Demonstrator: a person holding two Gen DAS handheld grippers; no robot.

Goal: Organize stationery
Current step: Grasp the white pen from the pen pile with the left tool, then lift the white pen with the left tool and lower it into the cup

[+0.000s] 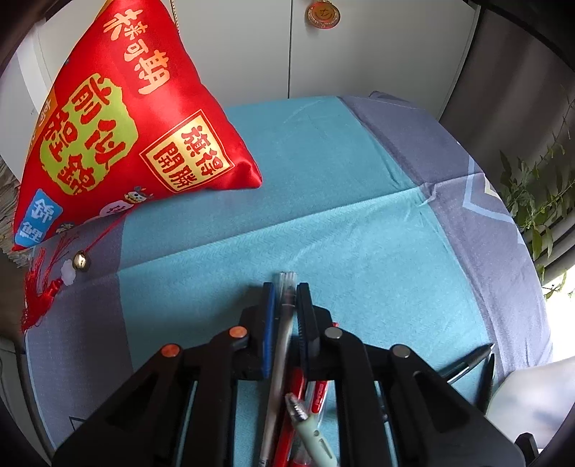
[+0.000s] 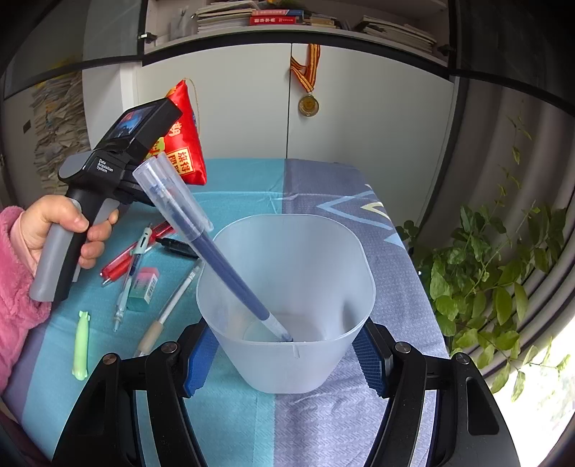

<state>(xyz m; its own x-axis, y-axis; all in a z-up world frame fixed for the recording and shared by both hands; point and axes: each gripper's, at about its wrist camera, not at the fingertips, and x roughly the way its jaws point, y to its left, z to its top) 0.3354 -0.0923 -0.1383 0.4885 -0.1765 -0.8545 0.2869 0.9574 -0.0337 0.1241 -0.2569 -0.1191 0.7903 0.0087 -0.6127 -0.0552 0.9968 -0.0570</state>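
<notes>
Open cloth (cushion left)

My left gripper pinches a clear pen over the blue cloth. Red pens and a green pen lie nearer; a red pillow sits far left.

White cabinet doors stand behind the cloth-covered table, bookshelf above, daylight at right.
</notes>
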